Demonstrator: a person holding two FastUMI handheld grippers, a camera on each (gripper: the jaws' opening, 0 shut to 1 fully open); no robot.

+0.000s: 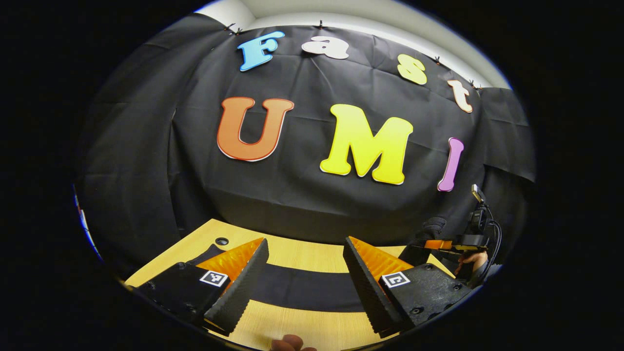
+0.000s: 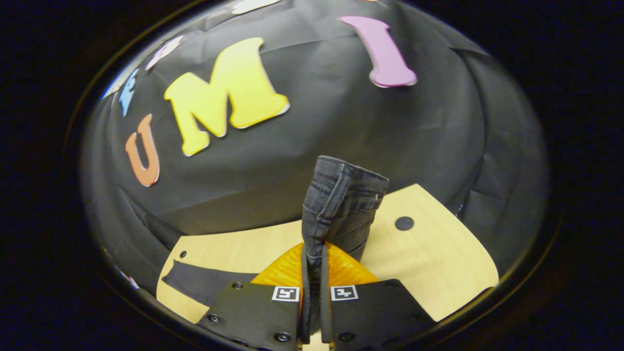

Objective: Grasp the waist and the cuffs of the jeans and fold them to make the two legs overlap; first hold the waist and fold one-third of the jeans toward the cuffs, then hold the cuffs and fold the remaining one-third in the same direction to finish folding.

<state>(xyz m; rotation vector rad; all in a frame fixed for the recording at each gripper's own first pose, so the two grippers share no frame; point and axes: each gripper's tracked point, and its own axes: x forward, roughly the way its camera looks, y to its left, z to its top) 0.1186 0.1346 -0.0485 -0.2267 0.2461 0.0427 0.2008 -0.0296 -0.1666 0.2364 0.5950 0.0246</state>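
Dark jeans (image 1: 307, 288) lie as a long band across the wooden table (image 1: 302, 256). My left gripper (image 1: 304, 287) hovers over this band, open, with nothing between its fingers. In the right gripper view, my right gripper (image 2: 314, 263) is shut on one hemmed end of the jeans (image 2: 341, 204), which stands up bunched between the fingers, lifted off the table (image 2: 438, 263). The rest of the jeans (image 2: 204, 282) trails flat to the left. The left gripper view shows the right gripper (image 1: 434, 245) far right, held by a hand (image 1: 472, 263).
The table has a round hole (image 2: 403, 223) near its far right corner and a small one (image 2: 183, 254) at the left, also seen as a hole (image 1: 222, 241). The black cloth wall (image 1: 312, 185) rises right behind the table. A fingertip (image 1: 292, 343) shows at the near edge.
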